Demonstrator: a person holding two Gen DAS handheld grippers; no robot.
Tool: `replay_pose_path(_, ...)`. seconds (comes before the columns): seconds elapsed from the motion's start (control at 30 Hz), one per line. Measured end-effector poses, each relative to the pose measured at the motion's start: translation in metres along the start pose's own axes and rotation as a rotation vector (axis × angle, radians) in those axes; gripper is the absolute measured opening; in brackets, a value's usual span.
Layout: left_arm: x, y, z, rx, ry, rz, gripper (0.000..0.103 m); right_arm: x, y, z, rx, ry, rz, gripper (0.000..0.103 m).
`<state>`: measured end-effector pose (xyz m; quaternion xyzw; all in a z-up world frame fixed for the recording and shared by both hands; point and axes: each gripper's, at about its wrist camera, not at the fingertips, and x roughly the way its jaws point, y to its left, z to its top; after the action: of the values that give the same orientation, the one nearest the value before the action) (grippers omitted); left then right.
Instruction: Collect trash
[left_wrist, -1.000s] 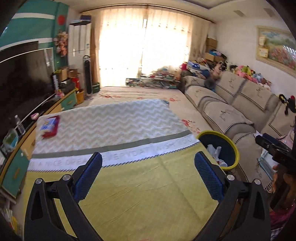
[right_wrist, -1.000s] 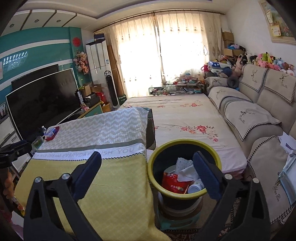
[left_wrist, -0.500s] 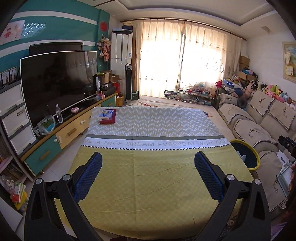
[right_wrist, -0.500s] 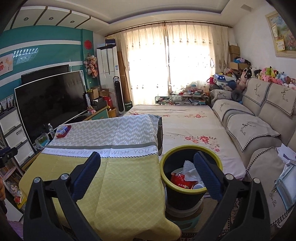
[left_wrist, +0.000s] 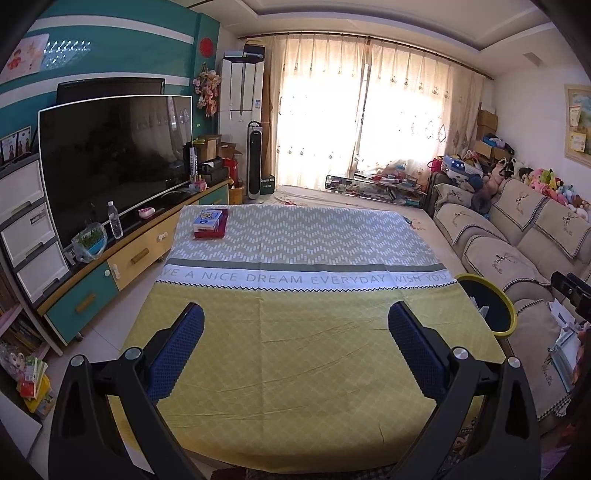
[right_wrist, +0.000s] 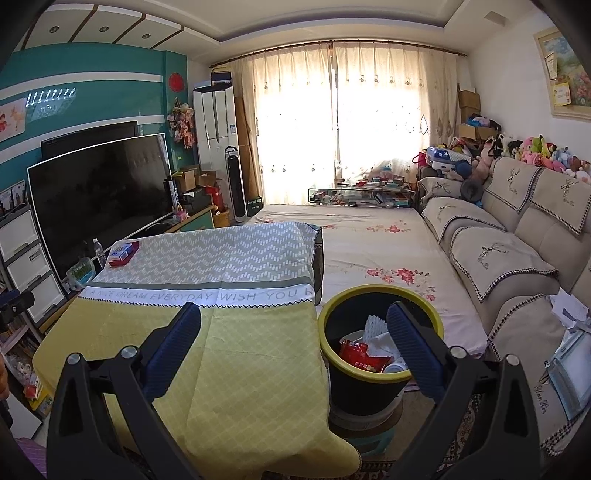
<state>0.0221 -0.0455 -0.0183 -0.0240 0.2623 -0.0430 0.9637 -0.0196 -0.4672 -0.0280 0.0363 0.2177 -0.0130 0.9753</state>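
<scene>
- Trash sits in the bin (right_wrist: 380, 350), lower centre-right of the right view: red wrapper (right_wrist: 356, 356), white paper (right_wrist: 376, 332).
- The surface (left_wrist: 295, 314) looks cleared apart from a box (left_wrist: 208, 221), upper left.
- Left hand-held gripper (left_wrist: 295, 347) and right hand-held gripper (right_wrist: 293, 345): both released, holding nothing.
- The task looks nearly finished.

We've got tons of open room over the table (left_wrist: 295, 350), the yellow cloth is bare up front. Only thing sitting on it is the small box (left_wrist: 209, 223), way off in the far left corner. On the right, the yellow-rimmed bin (right_wrist: 380, 354) stands right beside the table edge, and the sofa (right_wrist: 517, 258) hems in that side beyond it.
</scene>
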Motion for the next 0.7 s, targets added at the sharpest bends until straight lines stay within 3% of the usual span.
replay_pose_path(0.7,0.0067,-0.0007,0.0003,-0.015,0.012,0.008,0.098,0.0083,0.0024,-0.0039,0.003,0.018,0.005,0.096)
